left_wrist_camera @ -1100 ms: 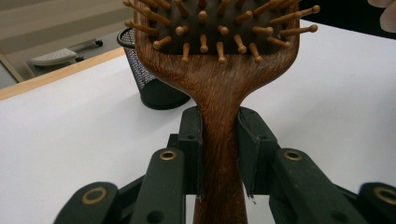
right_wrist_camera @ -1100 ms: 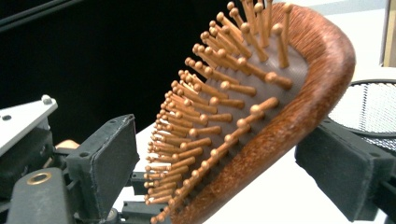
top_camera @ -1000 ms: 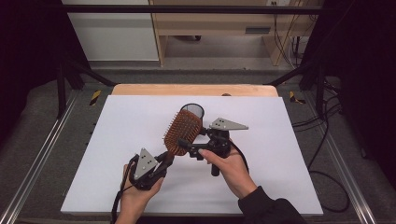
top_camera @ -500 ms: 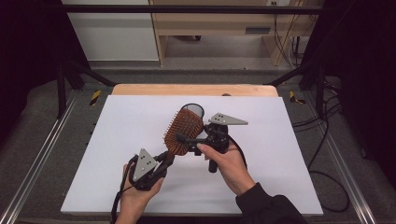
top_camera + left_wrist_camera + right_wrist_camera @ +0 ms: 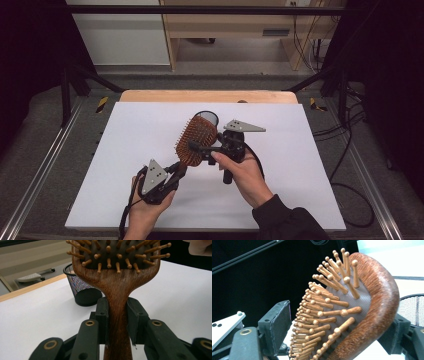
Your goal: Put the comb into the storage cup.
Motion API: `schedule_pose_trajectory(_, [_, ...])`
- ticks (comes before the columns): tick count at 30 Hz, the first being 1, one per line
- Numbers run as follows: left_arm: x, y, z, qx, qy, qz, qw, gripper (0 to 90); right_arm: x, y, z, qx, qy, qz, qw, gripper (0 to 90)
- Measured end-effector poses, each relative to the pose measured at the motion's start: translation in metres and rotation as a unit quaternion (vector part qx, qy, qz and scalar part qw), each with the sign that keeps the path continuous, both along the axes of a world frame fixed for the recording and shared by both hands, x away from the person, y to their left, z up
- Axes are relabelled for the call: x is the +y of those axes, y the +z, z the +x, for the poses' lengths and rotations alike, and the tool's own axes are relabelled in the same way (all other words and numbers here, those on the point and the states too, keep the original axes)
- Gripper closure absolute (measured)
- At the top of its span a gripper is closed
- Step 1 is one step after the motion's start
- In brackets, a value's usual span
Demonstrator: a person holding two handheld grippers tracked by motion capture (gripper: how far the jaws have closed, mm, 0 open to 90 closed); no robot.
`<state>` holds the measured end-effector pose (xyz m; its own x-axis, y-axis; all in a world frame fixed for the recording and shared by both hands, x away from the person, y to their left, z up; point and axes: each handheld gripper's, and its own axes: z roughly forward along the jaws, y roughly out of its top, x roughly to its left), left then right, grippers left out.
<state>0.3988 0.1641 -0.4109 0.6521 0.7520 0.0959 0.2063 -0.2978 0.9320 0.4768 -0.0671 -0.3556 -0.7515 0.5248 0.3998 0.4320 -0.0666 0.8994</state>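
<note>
Left gripper (image 5: 176, 172) pinches the brush (image 5: 197, 141) by its handle; in the left gripper view both pads press flat on either side of the wooden neck (image 5: 117, 315), just below the head. Left hand (image 5: 150, 200) comes in from the bottom edge of the high view, with the grey plate on top of the gripper and its cable trailing down.

Right gripper (image 5: 197, 148) has its jaws spread around the brush head. In the right gripper view one pad (image 5: 275, 325) stands clear on the bristle side, apart from the pin tips; the other sits at the wooden back, touching or just off it, cannot tell which. Right hand (image 5: 240, 170) grips the gripper body, dark sleeve at the wrist.

Brush is held up off the table (image 5: 310, 165), tilted, with the head up and away from the person and the handle down toward the left gripper. Wooden ball-tipped pins (image 5: 329, 300) sit on a dark cushion inside a reddish-brown wood frame.

Black mesh cup (image 5: 208, 118) stands upright on the white tabletop just behind the brush head; it also shows in the left gripper view (image 5: 82, 287) and at the right edge of the right gripper view (image 5: 412, 308). Wooden strip (image 5: 210, 96) runs along the far table edge.
</note>
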Motion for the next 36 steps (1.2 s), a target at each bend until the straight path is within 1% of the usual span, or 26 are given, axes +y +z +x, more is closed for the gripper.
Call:
schedule_pose_trajectory(9, [0.0007,0.0003,0.0001,0.001,0.000,-0.003,1.0000,72.6,0.0008,-0.0004,0.0000,0.002,0.003,0.000,1.0000,23.3])
schedule_pose_trajectory(14, [0.0002,-0.0003,0.0005,0.003,-0.002,-0.003,1.0000,72.6,0.0006,-0.0004,-0.0003,0.002,0.008,0.001,1.0000,29.5])
schedule_pose_trajectory(19, [0.0010,-0.0005,0.0009,0.004,-0.001,-0.007,1.0000,72.6,0.0008,-0.0007,-0.0009,-0.001,0.009,0.004,1.0000,34.3])
schedule_pose_trajectory(23, [0.0021,-0.0020,0.0022,0.010,-0.001,-0.015,0.9998,72.7,0.0020,-0.0006,-0.0027,-0.003,0.012,0.007,0.9999,36.9])
schedule_pose_trajectory(25, [0.0025,-0.0019,0.0023,0.009,-0.001,-0.015,0.9998,72.7,0.0026,0.0001,-0.0037,-0.006,0.014,0.010,0.9998,38.9])
schedule_pose_trajectory(27, [0.0027,-0.0016,0.0021,0.009,-0.001,-0.017,0.9998,72.7,0.0033,0.0013,-0.0048,-0.011,0.016,0.013,0.9997,40.9])
schedule_pose_trajectory(31, [0.0027,-0.0018,0.0023,0.010,-0.001,-0.020,0.9998,72.8,0.0038,0.0041,-0.0067,-0.011,0.019,0.019,0.9996,45.7])
schedule_pose_trajectory(36, [0.0029,-0.0021,0.0025,0.009,0.000,-0.026,0.9996,72.8,0.0066,0.0087,-0.0096,-0.014,0.019,0.017,0.9996,50.2])
